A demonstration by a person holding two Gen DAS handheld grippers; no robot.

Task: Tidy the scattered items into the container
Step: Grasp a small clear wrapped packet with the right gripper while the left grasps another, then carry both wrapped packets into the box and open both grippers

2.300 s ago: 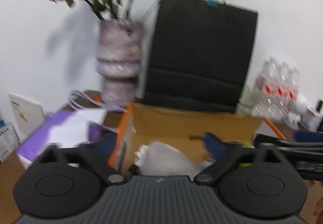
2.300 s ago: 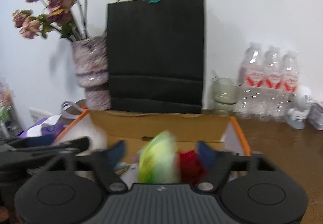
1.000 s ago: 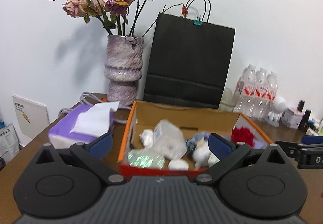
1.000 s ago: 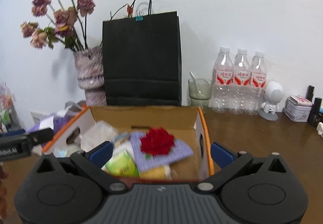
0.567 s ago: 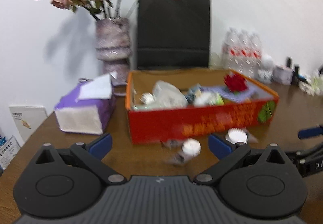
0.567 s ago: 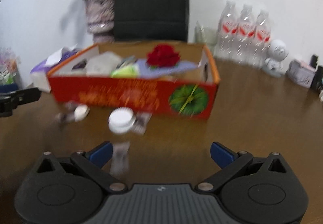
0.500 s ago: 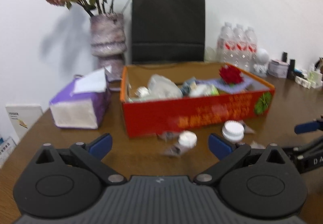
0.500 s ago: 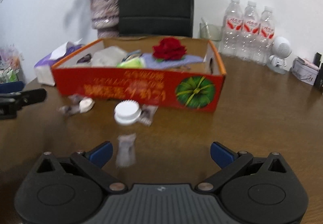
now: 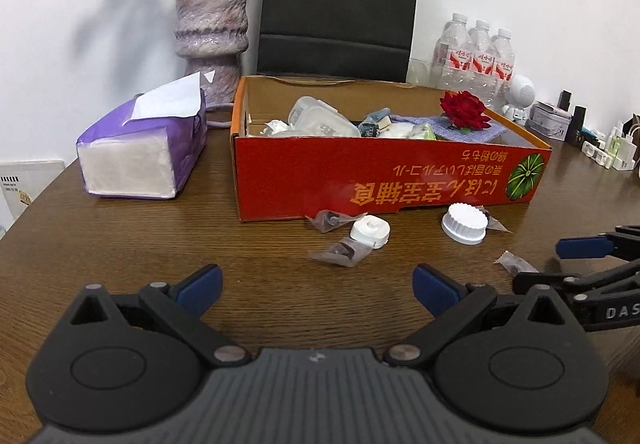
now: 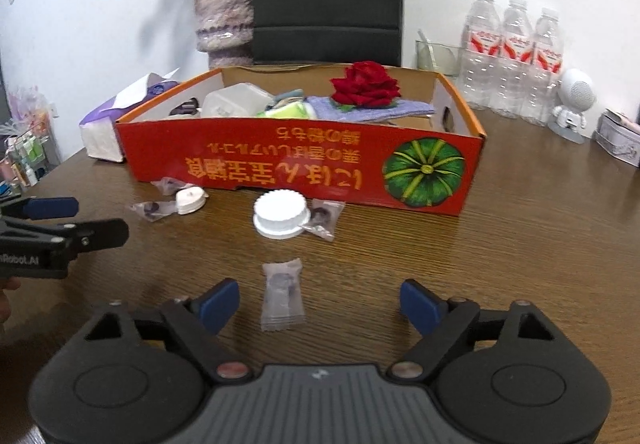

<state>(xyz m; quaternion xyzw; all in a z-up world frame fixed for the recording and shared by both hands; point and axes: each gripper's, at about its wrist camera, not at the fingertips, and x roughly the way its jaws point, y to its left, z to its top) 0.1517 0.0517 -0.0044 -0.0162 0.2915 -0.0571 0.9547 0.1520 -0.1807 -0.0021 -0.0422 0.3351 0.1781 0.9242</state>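
Observation:
The red cardboard box point(image 9: 392, 180) stands in the middle of the table and holds a red rose, a cloth and plastic items. On the wood before it lie a white ribbed cap point(image 10: 281, 213), a small white round piece point(image 9: 369, 231) and several clear sachets point(image 9: 340, 252). My left gripper point(image 9: 318, 286) is open low over bare wood, short of these sachets. My right gripper point(image 10: 320, 304) has its jaws closing with one clear sachet point(image 10: 281, 294) flat between them, nearer the left finger and untouched by the pads.
A purple tissue pack point(image 9: 144, 160) sits left of the box. A vase point(image 9: 212, 32), a black paper bag point(image 9: 340, 4) and water bottles point(image 9: 476, 52) line the wall behind. A white figurine point(image 10: 572, 104) and small tins stand at the right.
Both grippers have come down from above the box to just over the table in front of it. The right fingers stand closer together than half a second ago.

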